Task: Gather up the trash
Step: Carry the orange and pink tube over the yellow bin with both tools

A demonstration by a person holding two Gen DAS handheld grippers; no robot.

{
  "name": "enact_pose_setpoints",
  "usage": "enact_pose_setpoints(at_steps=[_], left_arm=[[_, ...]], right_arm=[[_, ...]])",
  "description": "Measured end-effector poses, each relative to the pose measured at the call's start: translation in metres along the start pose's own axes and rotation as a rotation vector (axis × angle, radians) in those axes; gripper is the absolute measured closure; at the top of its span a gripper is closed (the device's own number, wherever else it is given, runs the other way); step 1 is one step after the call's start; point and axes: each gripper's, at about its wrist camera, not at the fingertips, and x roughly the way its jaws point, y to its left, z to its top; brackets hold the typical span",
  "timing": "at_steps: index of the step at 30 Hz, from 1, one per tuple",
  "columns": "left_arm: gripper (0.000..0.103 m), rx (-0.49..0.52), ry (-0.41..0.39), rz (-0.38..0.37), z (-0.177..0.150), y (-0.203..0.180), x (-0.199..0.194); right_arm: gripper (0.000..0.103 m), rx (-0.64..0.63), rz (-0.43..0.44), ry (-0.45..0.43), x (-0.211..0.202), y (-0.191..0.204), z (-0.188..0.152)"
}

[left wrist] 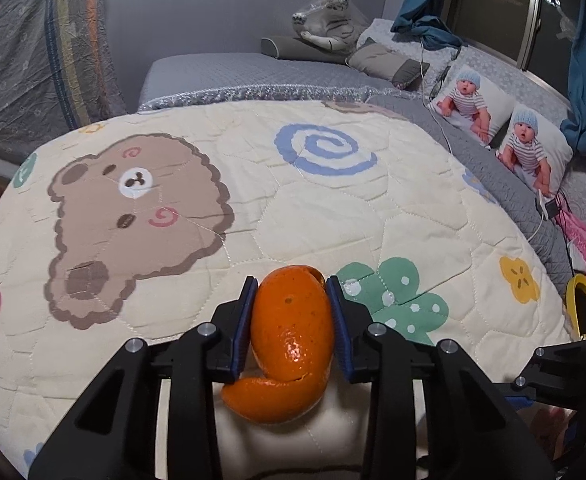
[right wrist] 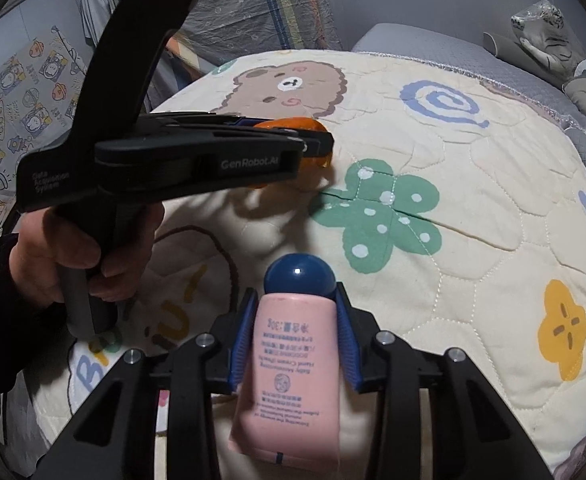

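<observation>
My left gripper (left wrist: 291, 292) is shut on an orange peel (left wrist: 291, 344), curled and glossy, held just above the cream quilt (left wrist: 333, 216). The same gripper (right wrist: 317, 142) shows side-on in the right wrist view with the orange peel (right wrist: 289, 124) between its tips. My right gripper (right wrist: 297, 300) is shut on a pink hand cream tube (right wrist: 289, 376) with a dark blue round cap (right wrist: 299, 276), held over the quilt (right wrist: 473, 200) near its front edge.
The quilt carries a brown bear, a blue spiral and flower prints. A yellow-rimmed container (left wrist: 585, 308) stands at the right beyond the quilt. Baby-print pillows (left wrist: 501, 128), grey pillows and a wrapped plush tiger (left wrist: 329, 16) lie at the back. Cables trail at the right.
</observation>
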Motion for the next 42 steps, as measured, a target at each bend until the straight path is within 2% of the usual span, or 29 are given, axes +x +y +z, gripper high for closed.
enact_pose_setpoints(at_steps=[5,9,15,20,28,42], left_arm=[[0.071,-0.06,-0.07,0.026,0.004,0.0,-0.038],[0.071,-0.069,-0.131,0.064,0.004,-0.018,-0.078],[0.07,-0.052,-0.225,0.055,0.005,-0.066,-0.135],[0.07,-0.007,-0.285,0.012,0.004,-0.114,-0.173],[0.07,0.072,-0.324,-0.062,-0.002,-0.181,-0.201],[0.07,0.216,-0.357,-0.166,-0.016,-0.274,-0.22]], right_arm=[[0.068,0.002,-0.012,-0.043,-0.028,-0.001,-0.01],[0.068,0.023,-0.047,-0.098,-0.056,-0.01,-0.021],[0.068,0.087,-0.117,-0.203,-0.1,-0.038,-0.039],[0.068,0.139,-0.165,-0.281,-0.134,-0.058,-0.057],[0.068,0.204,-0.236,-0.379,-0.181,-0.085,-0.083],[0.068,0.311,-0.358,-0.463,-0.231,-0.13,-0.142]])
